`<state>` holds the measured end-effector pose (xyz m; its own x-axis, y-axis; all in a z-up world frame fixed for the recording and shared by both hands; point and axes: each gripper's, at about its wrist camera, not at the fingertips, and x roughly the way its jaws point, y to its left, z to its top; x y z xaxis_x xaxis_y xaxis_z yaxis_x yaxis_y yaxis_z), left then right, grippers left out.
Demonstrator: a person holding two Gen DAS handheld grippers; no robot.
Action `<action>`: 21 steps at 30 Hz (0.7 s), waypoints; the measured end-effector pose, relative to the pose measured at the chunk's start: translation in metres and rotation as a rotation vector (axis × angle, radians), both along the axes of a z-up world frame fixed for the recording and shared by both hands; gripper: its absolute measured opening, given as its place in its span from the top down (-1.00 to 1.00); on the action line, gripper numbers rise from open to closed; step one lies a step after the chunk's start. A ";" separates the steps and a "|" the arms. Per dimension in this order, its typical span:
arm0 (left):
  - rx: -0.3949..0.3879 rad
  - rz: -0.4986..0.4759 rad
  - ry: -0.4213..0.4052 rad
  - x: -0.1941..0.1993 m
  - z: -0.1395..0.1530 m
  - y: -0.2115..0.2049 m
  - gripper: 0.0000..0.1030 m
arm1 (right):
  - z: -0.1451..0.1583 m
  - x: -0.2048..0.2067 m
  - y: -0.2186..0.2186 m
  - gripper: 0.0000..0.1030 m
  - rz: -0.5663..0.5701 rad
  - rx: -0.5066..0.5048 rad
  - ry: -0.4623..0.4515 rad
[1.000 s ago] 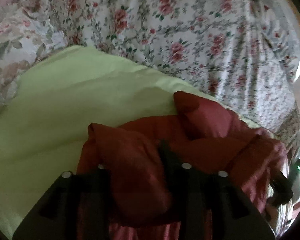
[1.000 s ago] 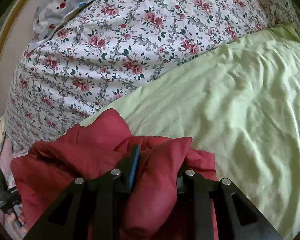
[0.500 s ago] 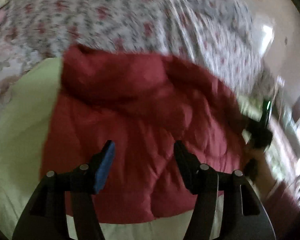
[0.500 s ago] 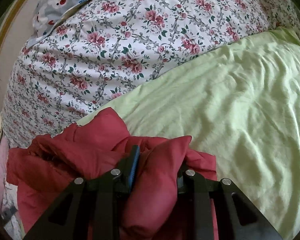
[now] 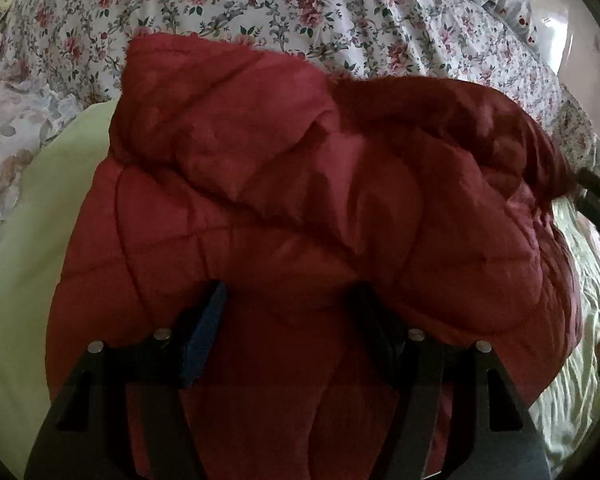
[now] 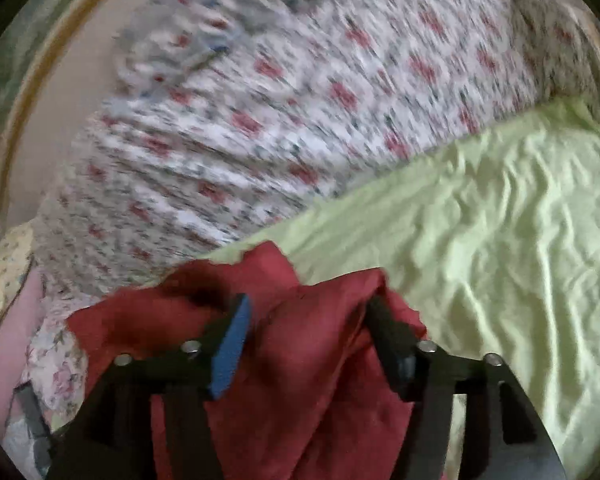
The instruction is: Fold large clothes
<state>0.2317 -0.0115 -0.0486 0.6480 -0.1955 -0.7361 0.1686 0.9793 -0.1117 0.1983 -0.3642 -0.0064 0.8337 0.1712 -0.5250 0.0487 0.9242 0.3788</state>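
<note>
Newly released red quilted jacket [image 5: 300, 200], puffy and creased on green sheet [image 6: 480, 220]; both grippers' fingers apart.

No words, labels, brand marks, numbers or signs can be read in either view. The red jacket [image 5: 284, 208] shows only quilted stitching, and the flowered cover [image 5: 340, 12] and green sheet [image 6: 480, 216] beside it carry a pattern or plain cloth with no lettering. The right wrist view is blurred, so any small print there could not be made out.
</note>
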 end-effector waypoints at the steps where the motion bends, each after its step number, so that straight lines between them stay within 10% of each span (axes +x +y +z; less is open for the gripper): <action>1: 0.004 0.003 0.000 0.001 0.000 -0.002 -0.29 | 0.001 -0.001 0.011 -0.46 0.042 -0.036 0.011; 8: 0.017 0.000 0.017 0.009 0.005 0.000 -0.30 | -0.050 0.036 0.058 -0.50 0.192 -0.262 0.245; 21: -0.046 0.076 0.073 0.068 -0.011 0.040 -0.24 | -0.083 0.076 0.006 -0.66 0.052 -0.076 0.341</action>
